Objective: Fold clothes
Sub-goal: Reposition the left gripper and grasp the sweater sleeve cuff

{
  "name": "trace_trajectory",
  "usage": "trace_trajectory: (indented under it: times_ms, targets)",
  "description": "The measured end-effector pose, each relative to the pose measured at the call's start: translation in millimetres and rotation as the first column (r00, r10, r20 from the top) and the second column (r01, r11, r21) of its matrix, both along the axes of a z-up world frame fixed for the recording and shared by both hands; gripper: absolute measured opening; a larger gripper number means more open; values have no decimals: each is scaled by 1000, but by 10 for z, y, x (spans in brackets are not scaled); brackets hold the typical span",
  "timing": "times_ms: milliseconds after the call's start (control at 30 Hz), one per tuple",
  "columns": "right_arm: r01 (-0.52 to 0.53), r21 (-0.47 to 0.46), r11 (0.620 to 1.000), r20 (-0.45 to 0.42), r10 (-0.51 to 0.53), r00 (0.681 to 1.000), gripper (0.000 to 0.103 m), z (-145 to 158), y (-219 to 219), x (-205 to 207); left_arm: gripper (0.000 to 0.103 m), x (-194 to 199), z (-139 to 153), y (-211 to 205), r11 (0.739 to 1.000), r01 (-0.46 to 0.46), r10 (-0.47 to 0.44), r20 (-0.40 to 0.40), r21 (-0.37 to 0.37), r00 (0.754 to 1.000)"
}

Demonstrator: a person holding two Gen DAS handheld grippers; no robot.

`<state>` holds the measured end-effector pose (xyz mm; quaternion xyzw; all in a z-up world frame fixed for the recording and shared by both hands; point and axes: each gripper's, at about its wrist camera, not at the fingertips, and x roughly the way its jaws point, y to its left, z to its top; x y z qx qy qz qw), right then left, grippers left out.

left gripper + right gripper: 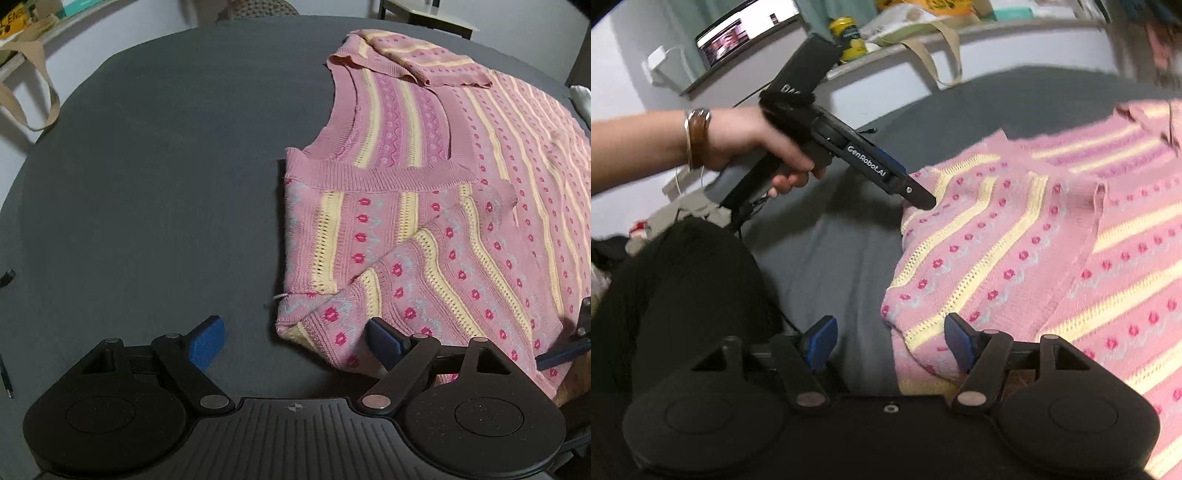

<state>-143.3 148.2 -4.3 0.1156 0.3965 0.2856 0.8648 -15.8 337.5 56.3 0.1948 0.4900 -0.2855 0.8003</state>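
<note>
A pink knitted sweater (424, 206) with yellow stripes and red dots lies flat on the dark grey table (147, 166), neck toward the middle. Its near sleeve (436, 273) is folded diagonally over the body, and the far sleeve (428, 59) is folded in too. My left gripper (295, 341) is open; its right pad (384, 341) rests over the sleeve's cuff end and its left pad (207, 341) over bare table. My right gripper (891, 343) is open as well and straddles the sweater's (1015, 258) near edge. From the right wrist, the left gripper (923, 201) touches the sweater's edge.
A hand (757, 147) with a bracelet holds the left gripper; legs in black (683, 295) are at the table's edge. A beige tote bag (26, 92) hangs off a shelf at the left. A chair back (258, 7) stands behind the table. A white object (580, 99) lies far right.
</note>
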Motion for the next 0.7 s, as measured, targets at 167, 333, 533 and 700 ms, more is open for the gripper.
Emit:
trace_trajectory:
  times_ms: [167, 333, 533, 700]
  targets:
    - [16, -68, 998, 98, -9, 995, 64, 198, -24, -176, 85, -71, 137, -3, 1000, -2, 2, 48, -8, 999]
    - [-14, -322, 947, 193, 81, 978, 67, 353, 70, -503, 85, -299, 531, 50, 993, 106, -91, 219, -57, 971]
    - [-15, -517, 856, 169, 119, 979, 70, 447, 70, -851, 85, -938, 781, -156, 803, 570, -594, 329, 177, 734]
    - [-4, -501, 866, 101, 63, 993, 70, 464, -50, -1067, 85, -1458, 507, -506, 349, 769, -937, 193, 536, 290]
